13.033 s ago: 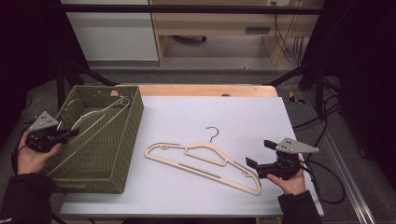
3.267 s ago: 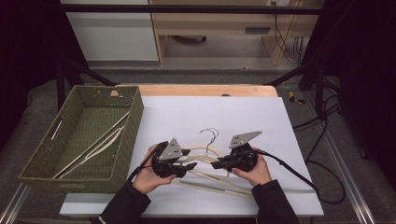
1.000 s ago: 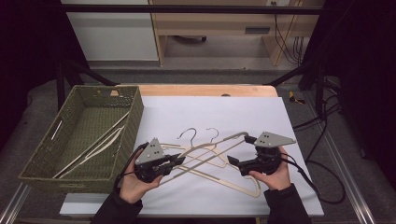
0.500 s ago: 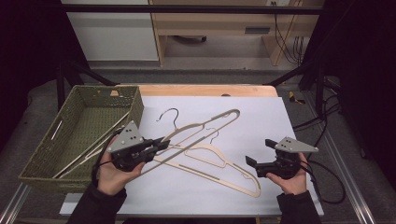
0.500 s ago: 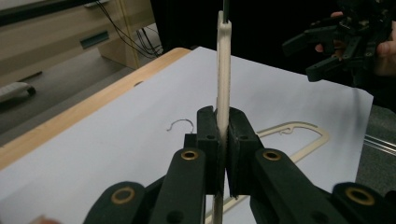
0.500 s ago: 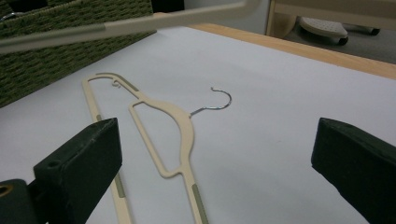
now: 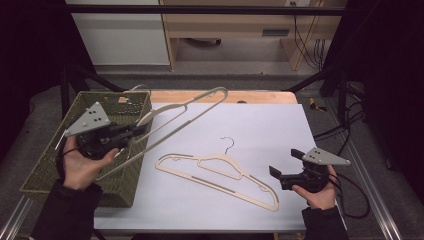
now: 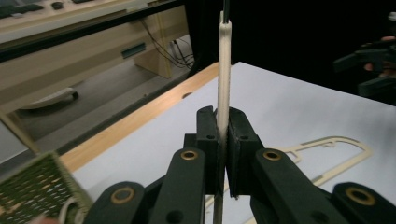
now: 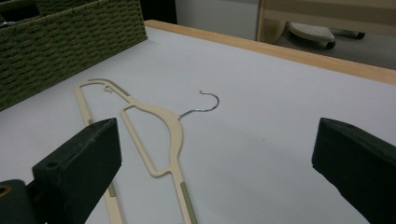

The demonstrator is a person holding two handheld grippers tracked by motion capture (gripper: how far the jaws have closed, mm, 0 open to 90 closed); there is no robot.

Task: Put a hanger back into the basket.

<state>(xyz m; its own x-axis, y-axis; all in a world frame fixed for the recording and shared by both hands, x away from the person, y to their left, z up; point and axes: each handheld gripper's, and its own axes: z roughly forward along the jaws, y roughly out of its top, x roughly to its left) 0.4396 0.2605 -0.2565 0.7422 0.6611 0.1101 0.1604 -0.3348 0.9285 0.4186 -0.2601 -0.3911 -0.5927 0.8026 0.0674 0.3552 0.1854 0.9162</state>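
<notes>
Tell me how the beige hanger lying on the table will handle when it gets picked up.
The hanger on the table is thin and flat, so probably light and stiff. The left gripper holds its twin out straight, unsagging. Its open frame might swing from one pinch.

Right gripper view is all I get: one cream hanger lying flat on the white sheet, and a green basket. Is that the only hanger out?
Observer: No. The left gripper holds a second hanger lifted off the table, its hook end over the basket.
Operator: Is it actually clamped, or just resting there?
Observer: Clamped. In the left gripper view both jaws press on the hanger's thin edge.
Operator: And my gripper, how close is it to the flat hanger?
Observer: From the high view, the right gripper is open and sits just right of the lying hanger, not touching it.
</notes>
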